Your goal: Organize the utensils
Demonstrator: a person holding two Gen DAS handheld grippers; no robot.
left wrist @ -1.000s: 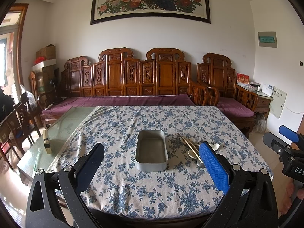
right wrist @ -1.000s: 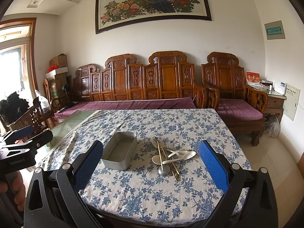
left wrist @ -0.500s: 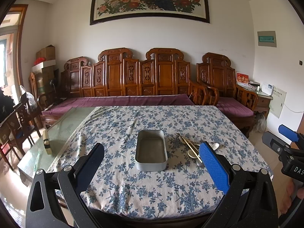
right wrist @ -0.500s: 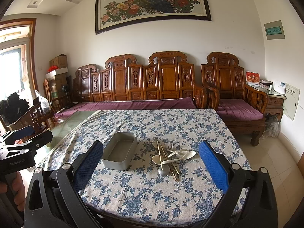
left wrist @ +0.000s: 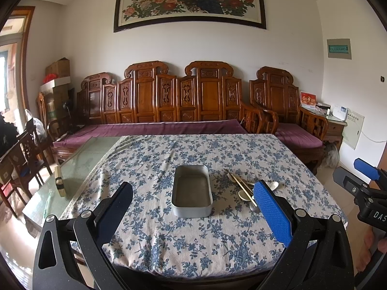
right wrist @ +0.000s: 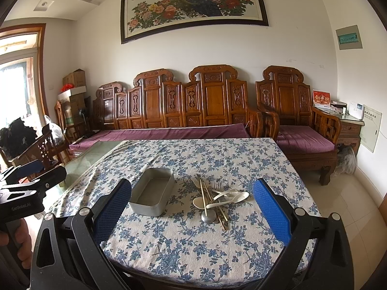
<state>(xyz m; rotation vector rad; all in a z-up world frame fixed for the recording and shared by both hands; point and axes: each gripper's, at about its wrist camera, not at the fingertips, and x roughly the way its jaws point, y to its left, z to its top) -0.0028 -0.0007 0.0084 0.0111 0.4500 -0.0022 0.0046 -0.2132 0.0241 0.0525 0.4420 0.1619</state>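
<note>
A rounded-corner, dull metal tin [right wrist: 152, 198] sits empty mid-bench on a blue-flowered cloth [right wrist: 193, 246]. At its 3 o'clock, just beside it, lies a tangled heap of utensils [right wrist: 216, 199]: glossy white spoons, thin chopsticks, steel forks partly buried. Left claw [left wrist: 193, 216] and right claw [right wrist: 192, 211] both gape wide, textured blue pads gripping nothing, short of the bench's near edge.

Soft daylight enters from the doorway [right wrist: 17, 77] at left, room evenly bright, shadows faint, focus sharp, fisheye bending edges into black corners.
</note>
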